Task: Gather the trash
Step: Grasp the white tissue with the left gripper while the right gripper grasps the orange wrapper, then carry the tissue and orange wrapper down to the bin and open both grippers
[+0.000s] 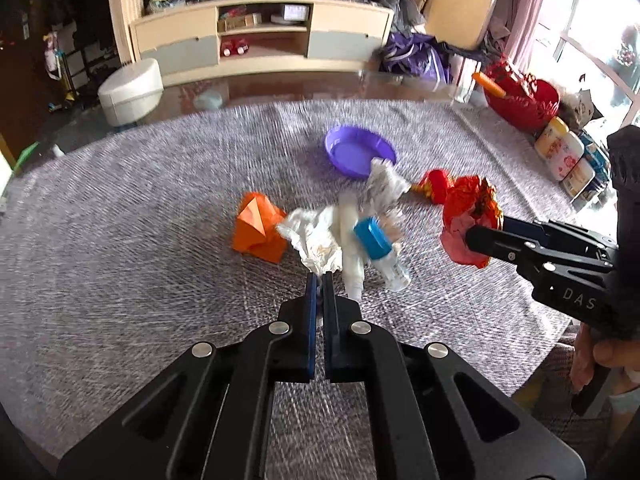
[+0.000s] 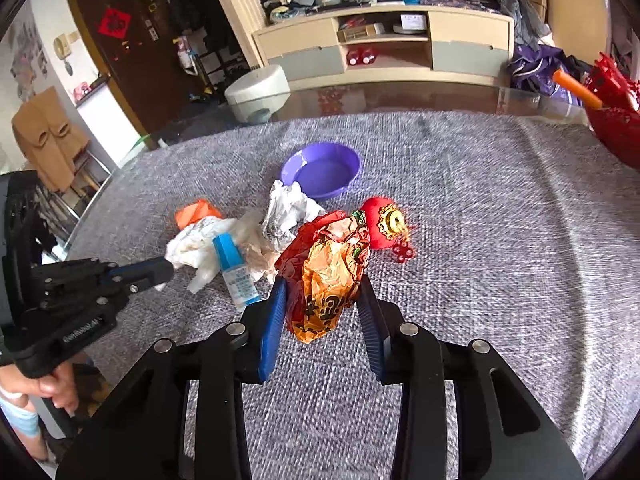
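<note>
Currently: left gripper (image 1: pixel 319 276) jaws pinched on crumpled white tissue (image 1: pixel 314 240) | right gripper (image 2: pixel 324 292) jaws clamped on red-orange wrapper (image 2: pixel 326 268), lifted | purple bowl (image 2: pixel 344 156) beyond on grey cloth (image 2: pixel 480 240), foil wad (image 2: pixel 288 208) beside it

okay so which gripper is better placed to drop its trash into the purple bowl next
Right, probably. The right gripper already holds the red-orange wrapper, and the purple bowl sits almost straight ahead. The left gripper pinches white crumpled paper, with the blue-capped bottle in between.
</note>
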Demonstrator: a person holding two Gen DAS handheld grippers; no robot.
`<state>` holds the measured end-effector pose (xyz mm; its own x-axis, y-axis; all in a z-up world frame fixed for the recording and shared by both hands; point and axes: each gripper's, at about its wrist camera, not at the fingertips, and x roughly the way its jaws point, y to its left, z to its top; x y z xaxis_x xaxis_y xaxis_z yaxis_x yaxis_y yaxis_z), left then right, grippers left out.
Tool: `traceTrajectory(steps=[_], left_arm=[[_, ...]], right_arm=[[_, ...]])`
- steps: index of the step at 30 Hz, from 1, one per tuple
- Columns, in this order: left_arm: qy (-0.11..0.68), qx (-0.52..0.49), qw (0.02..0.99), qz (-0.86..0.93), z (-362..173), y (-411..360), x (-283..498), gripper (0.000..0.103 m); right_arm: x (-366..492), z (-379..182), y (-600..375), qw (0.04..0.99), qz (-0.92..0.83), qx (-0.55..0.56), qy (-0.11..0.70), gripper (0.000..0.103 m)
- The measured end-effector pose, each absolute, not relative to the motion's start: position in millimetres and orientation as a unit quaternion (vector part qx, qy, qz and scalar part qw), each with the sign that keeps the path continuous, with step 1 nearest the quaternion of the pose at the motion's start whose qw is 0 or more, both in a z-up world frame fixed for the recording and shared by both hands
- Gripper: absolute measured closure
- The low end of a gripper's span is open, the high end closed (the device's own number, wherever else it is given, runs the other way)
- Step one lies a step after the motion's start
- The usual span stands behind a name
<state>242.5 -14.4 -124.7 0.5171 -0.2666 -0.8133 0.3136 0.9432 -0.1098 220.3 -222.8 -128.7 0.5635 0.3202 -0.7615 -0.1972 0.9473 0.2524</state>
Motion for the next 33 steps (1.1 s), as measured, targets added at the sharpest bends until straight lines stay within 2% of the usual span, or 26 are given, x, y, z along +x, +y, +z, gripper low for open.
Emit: traceTrajectory(steps=[23, 33], left_arm=[[0.360, 0.032, 0.919, -0.159, -4.9, -3.7, 123.3, 0.102], [0.367, 0.025, 0.915, -0.167, -12.9, -5.2, 57.5, 0.102]], right_arm=[[118.7, -42.5, -217.3, 0.911, 0.162, 0.051, 0.376, 0.066], [66.0, -43.6, -214.3, 0.911, 0.164, 0.029, 0.378, 0.066]])
